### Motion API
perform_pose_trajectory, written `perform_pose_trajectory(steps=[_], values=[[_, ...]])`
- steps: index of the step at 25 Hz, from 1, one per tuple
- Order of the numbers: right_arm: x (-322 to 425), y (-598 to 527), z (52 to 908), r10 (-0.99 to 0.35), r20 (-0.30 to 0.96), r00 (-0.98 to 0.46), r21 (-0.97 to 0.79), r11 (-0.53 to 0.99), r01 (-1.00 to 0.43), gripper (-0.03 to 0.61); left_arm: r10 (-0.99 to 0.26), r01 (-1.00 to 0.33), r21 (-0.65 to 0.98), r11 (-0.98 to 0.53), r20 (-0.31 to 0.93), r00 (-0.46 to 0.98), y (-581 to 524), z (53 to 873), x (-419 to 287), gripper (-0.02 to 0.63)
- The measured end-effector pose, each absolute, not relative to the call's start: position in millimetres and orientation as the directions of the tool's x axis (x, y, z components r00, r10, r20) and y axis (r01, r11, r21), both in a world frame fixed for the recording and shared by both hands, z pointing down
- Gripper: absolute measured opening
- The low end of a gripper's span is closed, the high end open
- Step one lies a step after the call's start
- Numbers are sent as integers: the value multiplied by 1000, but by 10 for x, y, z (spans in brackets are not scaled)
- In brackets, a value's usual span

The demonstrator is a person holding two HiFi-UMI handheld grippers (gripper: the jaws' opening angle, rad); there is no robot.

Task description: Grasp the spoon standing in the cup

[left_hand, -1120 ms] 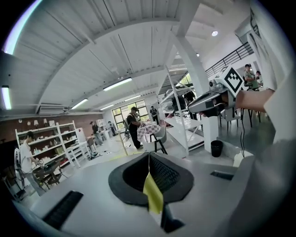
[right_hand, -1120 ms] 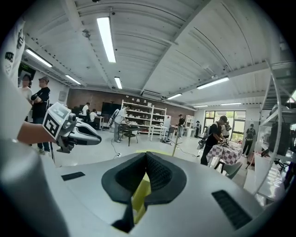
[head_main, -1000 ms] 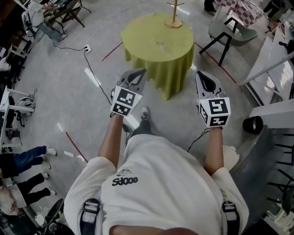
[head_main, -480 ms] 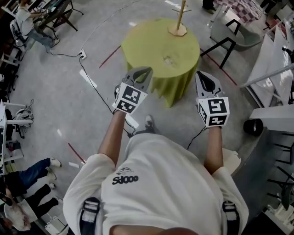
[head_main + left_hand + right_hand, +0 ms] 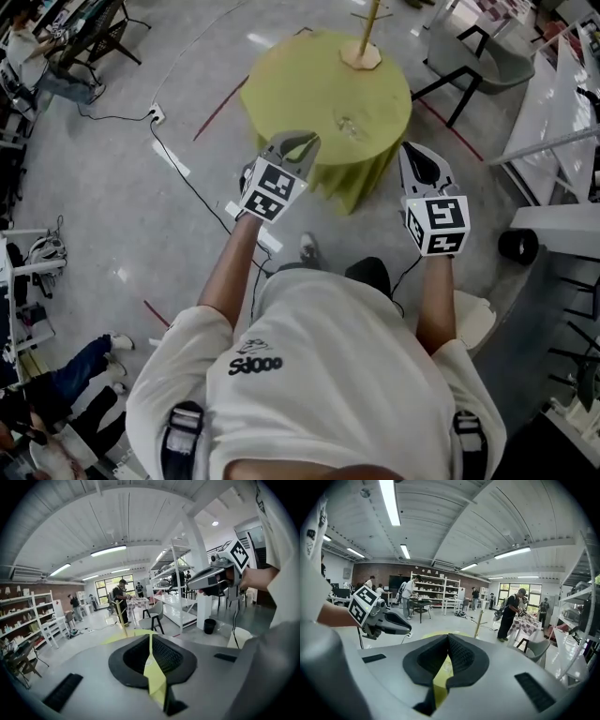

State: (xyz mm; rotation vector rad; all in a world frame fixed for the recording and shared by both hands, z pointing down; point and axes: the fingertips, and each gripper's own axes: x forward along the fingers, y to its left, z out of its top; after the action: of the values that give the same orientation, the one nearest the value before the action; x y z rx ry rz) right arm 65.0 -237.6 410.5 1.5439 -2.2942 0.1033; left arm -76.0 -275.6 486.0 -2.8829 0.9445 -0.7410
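A round table (image 5: 291, 84) under a yellow-green cloth stands ahead on the floor. On it are a wooden stand (image 5: 362, 52) and a small clear cup (image 5: 349, 124); the spoon is too small to make out. My left gripper (image 5: 298, 145) is held in the air by the table's near edge, shut with nothing in it. My right gripper (image 5: 419, 159) hangs to the right of the table, also shut and empty. In the left gripper view the pads (image 5: 150, 637) meet, and the table (image 5: 117, 638) shows beyond them. The right gripper (image 5: 448, 637) shows the same.
A grey chair (image 5: 469, 47) stands behind the table at the right. White shelving (image 5: 562, 141) and a black bin (image 5: 516, 246) line the right side. A cable (image 5: 187, 169) runs over the floor at the left. People (image 5: 56, 375) stand at the lower left.
The person has walked towards the table, which now lies closer in the head view. The left gripper has come forward up to the table's edge. Both grippers stayed shut.
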Motion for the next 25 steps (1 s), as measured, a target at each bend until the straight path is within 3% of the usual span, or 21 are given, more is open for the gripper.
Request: perform_pose_trajectory(steps=[3,5,7,25], values=[[686,-2437,4231,-866,366,-342,117,407,-906,23,-520,-521,-141,-842,471,712,-2838,5038,-624,32],[767,-2499,4320,-862,378,-338,108,404,-908,23,-507,-513,-140,-847,504,700,-2911,5179,-527,95],[865,-2578,4415,-853,395,-341,101,410,-907,22,-497,-506,-144,-850,535,683,-2999,5321,-416,109],[1435,-3172,5046,-746,504,-435,19,513,-858,23,-433,-450,-203,-870,751,498,-3579,6540,174,133]])
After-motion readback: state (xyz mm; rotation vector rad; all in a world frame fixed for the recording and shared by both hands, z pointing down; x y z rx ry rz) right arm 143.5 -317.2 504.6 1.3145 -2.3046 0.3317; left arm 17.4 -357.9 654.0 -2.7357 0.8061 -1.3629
